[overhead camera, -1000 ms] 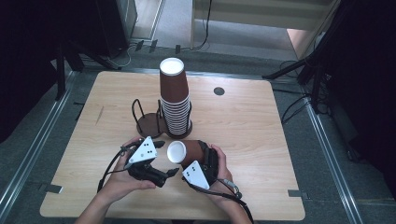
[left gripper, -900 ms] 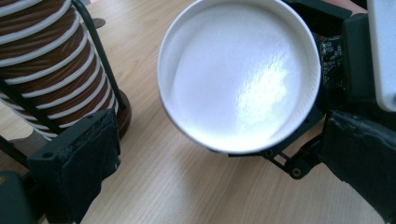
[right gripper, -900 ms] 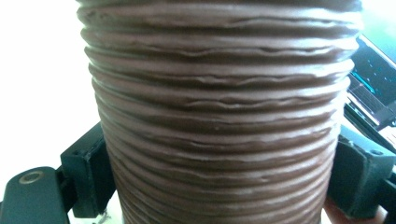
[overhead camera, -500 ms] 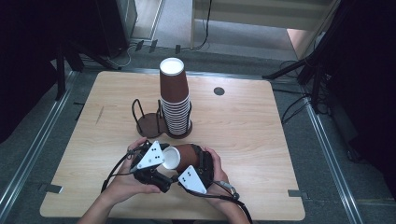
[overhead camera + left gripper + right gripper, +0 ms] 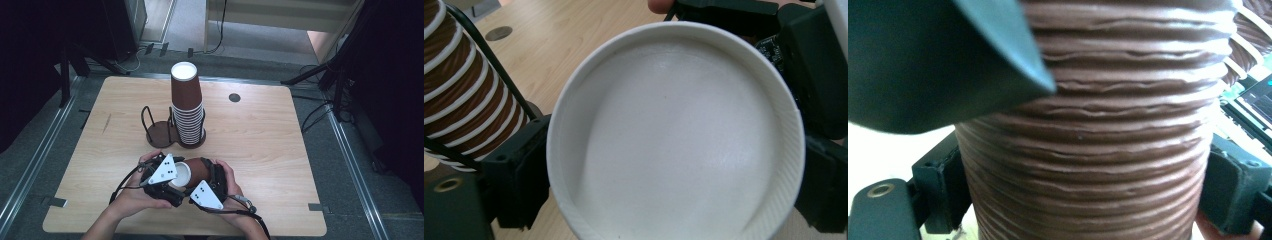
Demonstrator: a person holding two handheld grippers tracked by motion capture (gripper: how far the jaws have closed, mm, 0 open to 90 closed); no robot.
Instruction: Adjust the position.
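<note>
High view: two tools, one cup

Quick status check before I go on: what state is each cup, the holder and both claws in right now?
Paper cup: on its side, held between both claws.
Cup stack: upright in the holder.
Cup holder: left ring empty.
Left claw: jaws just closing onto the cup's rim.
Right claw: shut on the cup's body.

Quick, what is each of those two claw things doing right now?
Left gripper: jaws have just been closing, now shut on the paper cup's rim.
Right gripper: shut on the same cup's brown body.
</note>
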